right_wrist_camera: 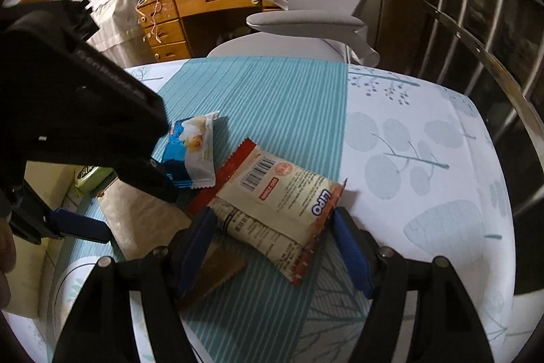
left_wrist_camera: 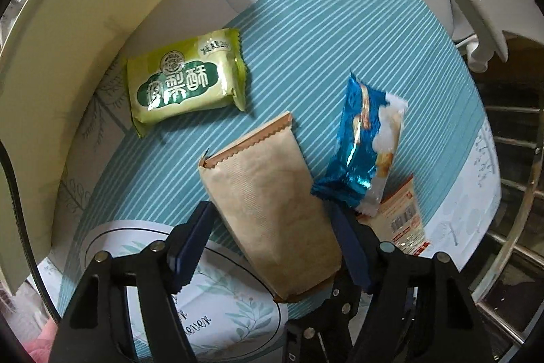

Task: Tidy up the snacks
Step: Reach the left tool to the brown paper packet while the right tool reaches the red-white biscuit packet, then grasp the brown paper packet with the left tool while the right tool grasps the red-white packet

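Note:
A tan paper snack packet (left_wrist_camera: 272,203) lies on the teal striped cloth between the open jaws of my left gripper (left_wrist_camera: 272,220), which shows in the right wrist view (right_wrist_camera: 129,210) too. A green packet (left_wrist_camera: 185,82) lies to its upper left and a blue packet (left_wrist_camera: 363,145) to its right. A cream and red packet (right_wrist_camera: 278,203) lies between the open jaws of my right gripper (right_wrist_camera: 272,223); its edge shows in the left wrist view (left_wrist_camera: 404,220). The blue packet (right_wrist_camera: 193,152) and the tan packet (right_wrist_camera: 142,220) lie to its left.
A cream container (left_wrist_camera: 68,57) stands at the table's left. The table (right_wrist_camera: 425,159) has a white leaf-print cloth with a teal striped runner. A grey office chair (right_wrist_camera: 323,16) stands at the far edge, with a wooden desk behind. Metal bars (right_wrist_camera: 476,23) run along the right.

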A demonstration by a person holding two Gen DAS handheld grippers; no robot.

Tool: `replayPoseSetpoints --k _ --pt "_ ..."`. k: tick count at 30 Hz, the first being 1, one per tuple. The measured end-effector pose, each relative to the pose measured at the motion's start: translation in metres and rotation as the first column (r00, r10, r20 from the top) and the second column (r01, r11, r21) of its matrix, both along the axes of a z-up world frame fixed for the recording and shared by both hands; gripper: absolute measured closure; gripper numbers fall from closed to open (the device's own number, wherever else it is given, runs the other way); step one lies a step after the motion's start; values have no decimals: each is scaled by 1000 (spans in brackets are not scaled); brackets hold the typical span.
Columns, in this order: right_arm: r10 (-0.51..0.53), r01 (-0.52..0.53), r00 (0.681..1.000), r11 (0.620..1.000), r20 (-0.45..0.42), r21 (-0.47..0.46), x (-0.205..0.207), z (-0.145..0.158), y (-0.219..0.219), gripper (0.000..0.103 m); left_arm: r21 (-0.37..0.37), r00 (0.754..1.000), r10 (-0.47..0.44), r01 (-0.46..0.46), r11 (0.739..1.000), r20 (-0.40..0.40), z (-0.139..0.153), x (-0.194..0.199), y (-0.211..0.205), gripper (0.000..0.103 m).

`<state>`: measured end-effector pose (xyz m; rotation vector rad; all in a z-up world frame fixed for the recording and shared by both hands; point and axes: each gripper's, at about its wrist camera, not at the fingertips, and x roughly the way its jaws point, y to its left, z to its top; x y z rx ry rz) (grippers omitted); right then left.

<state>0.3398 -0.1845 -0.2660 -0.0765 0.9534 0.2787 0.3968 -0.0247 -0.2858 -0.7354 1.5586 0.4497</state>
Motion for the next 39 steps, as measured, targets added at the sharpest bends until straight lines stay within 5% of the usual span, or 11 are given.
replayPoseSetpoints --k 8,10,18,31,39 --pt "28 -27 999 999 16 -44 -2 0 6 38 92 996 -50 56 994 -72 -3 13 -22 42" --pt "32 -29 999 997 30 -77 -4 0 6 57 94 996 -48 55 994 -68 -3 12 -23 43" --pt "80 -78 996 994 32 -75 -11 3 2 91 87 996 -80 84 993 -45 2 -6 -20 47" --pt "106 -106 994 994 -6 -25 -26 23 -7 100 31 993 -67 70 997 -93 7 -47 8 48" --pt "64 -64 998 998 -19 10 -47 51 -17 100 -10 979 -169 169 986 -112 35 -81 13 48"
